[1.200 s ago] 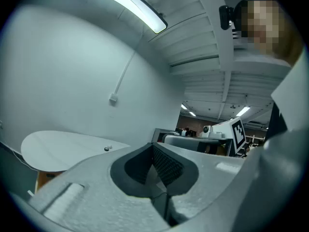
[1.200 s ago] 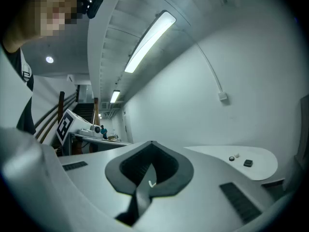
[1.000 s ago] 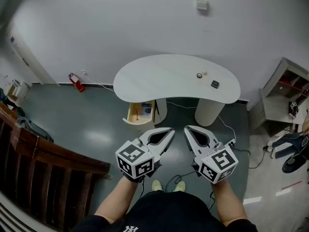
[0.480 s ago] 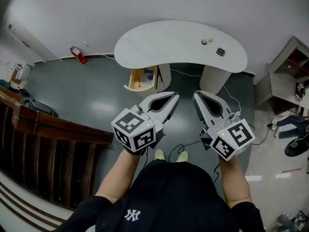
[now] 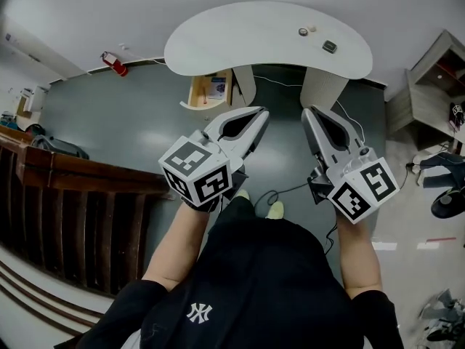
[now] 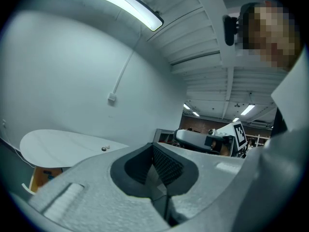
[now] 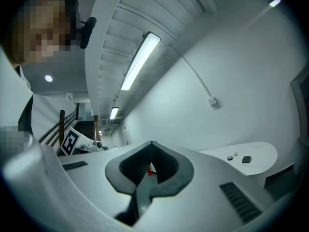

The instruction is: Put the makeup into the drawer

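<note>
You are standing well back from the desk (image 5: 240,38), which is lying at your 12 o'clock across a stretch of bare floor, so the task is only beginning. You are holding the left gripper (image 5: 259,112) out at about 11 o'clock and the right gripper (image 5: 308,112) at about 1 o'clock. Both are hanging over the floor, well apart from anything on the desk. In each gripper view the jaws are meeting at their tips with nothing between them, so you are carrying nothing in either one.

The makeup is sitting on the right half of the desk, at roughly 1 o'clock from you. It is three small pieces: a dark square compact (image 5: 330,46), a round dark pot (image 5: 303,31) and a tiny pale piece (image 5: 312,28) just beside the pot. None of them is looking disturbed.

The drawer (image 5: 196,93) is hanging under the desk's left end, at about 11 o'clock, and it is already standing open with its wooden inside showing. Something with blue print is lying in it; what it is I cannot tell at this range.

So, by my reading, opening the drawer is taken care of. Everything else is waiting: reaching the desk, gripping each piece and setting it down in the drawer.
</note>
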Available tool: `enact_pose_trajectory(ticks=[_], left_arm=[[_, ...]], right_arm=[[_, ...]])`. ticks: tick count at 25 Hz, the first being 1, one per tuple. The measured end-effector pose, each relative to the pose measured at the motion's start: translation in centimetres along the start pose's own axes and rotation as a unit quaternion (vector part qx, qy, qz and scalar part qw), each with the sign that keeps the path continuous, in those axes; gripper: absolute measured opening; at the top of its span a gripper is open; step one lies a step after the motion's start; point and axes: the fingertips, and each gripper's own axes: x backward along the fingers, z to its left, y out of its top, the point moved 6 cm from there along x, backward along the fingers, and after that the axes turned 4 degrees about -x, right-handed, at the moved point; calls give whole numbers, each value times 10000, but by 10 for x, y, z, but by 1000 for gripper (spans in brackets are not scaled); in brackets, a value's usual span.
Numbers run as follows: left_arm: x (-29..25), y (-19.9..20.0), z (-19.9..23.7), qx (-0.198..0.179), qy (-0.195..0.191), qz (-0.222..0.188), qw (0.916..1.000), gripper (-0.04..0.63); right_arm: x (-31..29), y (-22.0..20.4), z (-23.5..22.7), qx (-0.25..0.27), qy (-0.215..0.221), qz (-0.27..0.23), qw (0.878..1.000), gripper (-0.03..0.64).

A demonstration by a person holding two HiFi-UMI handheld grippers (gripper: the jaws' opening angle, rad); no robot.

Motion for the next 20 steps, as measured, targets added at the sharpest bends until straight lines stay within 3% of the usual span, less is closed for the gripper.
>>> enact_pose_trajectory(ticks=[11,20], left_arm=[[-35,-1,13,-50,-237,101,9997,9],[-90,10,84,130,-594,98,9981,9]], right_arm=[[-7,-4,-31,80,-333,37,9994,14],[-69,0,-84,101,-685,181,9974,14]])
